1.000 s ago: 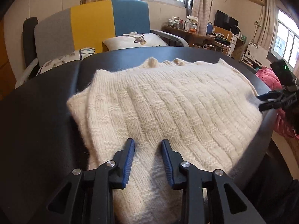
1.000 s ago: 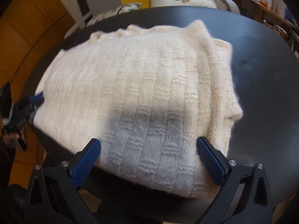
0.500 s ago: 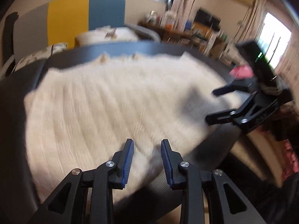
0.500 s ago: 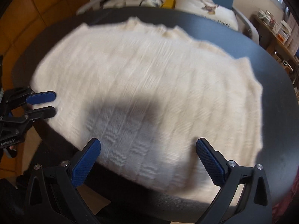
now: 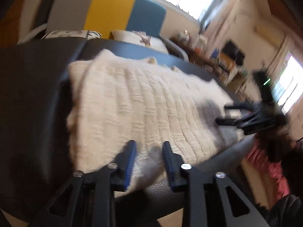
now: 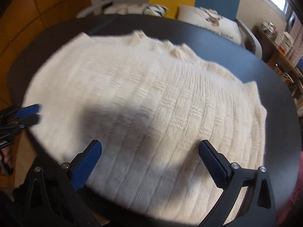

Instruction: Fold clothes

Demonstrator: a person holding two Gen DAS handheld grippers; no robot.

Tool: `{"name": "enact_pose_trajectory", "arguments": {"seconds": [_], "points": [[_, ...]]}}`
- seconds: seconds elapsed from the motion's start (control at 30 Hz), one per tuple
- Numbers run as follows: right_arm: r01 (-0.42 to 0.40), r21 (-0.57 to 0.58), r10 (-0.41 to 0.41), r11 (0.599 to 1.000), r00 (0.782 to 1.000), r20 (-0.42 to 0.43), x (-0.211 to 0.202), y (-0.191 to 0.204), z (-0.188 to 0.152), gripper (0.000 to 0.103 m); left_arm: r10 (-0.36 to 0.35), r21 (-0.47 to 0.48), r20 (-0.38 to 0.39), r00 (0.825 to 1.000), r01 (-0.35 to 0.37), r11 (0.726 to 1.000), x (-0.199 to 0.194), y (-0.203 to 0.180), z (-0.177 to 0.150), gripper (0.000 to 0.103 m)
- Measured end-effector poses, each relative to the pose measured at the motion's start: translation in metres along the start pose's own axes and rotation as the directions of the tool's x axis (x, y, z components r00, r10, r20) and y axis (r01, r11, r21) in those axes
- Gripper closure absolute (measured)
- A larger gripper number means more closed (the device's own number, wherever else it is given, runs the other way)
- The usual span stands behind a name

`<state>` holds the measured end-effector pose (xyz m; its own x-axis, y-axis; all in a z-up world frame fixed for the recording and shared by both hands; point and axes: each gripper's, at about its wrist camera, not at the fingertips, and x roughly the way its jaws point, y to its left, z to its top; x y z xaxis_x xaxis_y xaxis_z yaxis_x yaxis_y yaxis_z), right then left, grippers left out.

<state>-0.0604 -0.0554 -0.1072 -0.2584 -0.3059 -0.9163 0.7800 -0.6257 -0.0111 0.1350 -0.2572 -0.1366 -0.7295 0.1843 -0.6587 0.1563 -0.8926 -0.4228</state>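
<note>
A cream knit sweater (image 5: 144,102) lies spread flat on the black round table (image 5: 34,98). My left gripper (image 5: 149,160) is low at the sweater's near edge. Its jaws are closing, with a bit of the hem between the blue pads (image 5: 130,162), which still stand apart from the cloth. In the right wrist view it shows at the sweater's (image 6: 151,94) left edge as a narrow pair of fingers, the left gripper (image 6: 36,114). My right gripper (image 6: 149,147) hovers wide open over the near hem, touching nothing. The left wrist view has the right gripper (image 5: 225,114) at the sweater's right edge.
Behind the table (image 6: 255,70) stands a sofa (image 5: 106,13) with grey, yellow and blue panels and cushions (image 6: 208,24). A cluttered desk (image 6: 280,43) and bright windows are at the far right. A pink cloth (image 5: 265,162) lies beyond the table's right edge. Orange panels (image 6: 28,19) fill the left.
The left gripper slid along the near hem and rolled, its jaws narrowing a little around the edge. The right gripper came in closer over the sweater's right side, still wide open.
</note>
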Motion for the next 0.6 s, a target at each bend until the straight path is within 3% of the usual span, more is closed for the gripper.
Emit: {"name": "enact_pose_trajectory", "arguments": {"seconds": [0.03, 0.13, 0.23, 0.3, 0.43, 0.57, 0.6], "points": [[0.005, -0.01, -0.006, 1.0, 0.999, -0.042, 0.01, -0.001, -0.003, 0.0, -0.014, -0.017, 0.001, 1.0, 0.014, 1.0, -0.003, 0.003, 0.001, 0.076], [-0.009, -0.021, 0.008, 1.0, 0.999, -0.032, 0.005, -0.002, 0.001, 0.0, -0.054, -0.067, 0.038, 0.998, 0.057, 0.996, -0.017, 0.016, 0.013, 0.072], [-0.033, -0.001, 0.033, 0.999, 0.999, 0.021, -0.01, -0.008, 0.015, 0.0, 0.019, -0.106, 0.069, 0.997, -0.011, 0.994, -0.028, 0.034, 0.029, 0.071], [-0.052, 0.0, 0.052, 0.999, 0.997, 0.062, -0.019, -0.009, 0.026, 0.0, 0.018, -0.134, 0.074, 0.997, -0.008, 0.991, -0.032, 0.045, 0.033, 0.071], [-0.016, -0.003, 0.016, 1.0, 0.997, 0.079, -0.014, -0.007, 0.04, 0.0, 0.112, -0.091, 0.044, 0.993, -0.107, 0.99, -0.021, 0.046, 0.041, 0.069], [-0.02, 0.0, 0.02, 1.0, 1.0, 0.015, 0.018, 0.001, 0.044, 0.0, 0.136, -0.072, -0.004, 0.991, -0.136, 0.988, -0.007, 0.049, 0.045, 0.066], [-0.024, 0.003, 0.023, 1.0, 0.999, 0.04, 0.017, 0.0, 0.043, 0.0, 0.133, -0.086, -0.014, 0.991, -0.134, 0.987, -0.006, 0.053, 0.045, 0.065]]}}
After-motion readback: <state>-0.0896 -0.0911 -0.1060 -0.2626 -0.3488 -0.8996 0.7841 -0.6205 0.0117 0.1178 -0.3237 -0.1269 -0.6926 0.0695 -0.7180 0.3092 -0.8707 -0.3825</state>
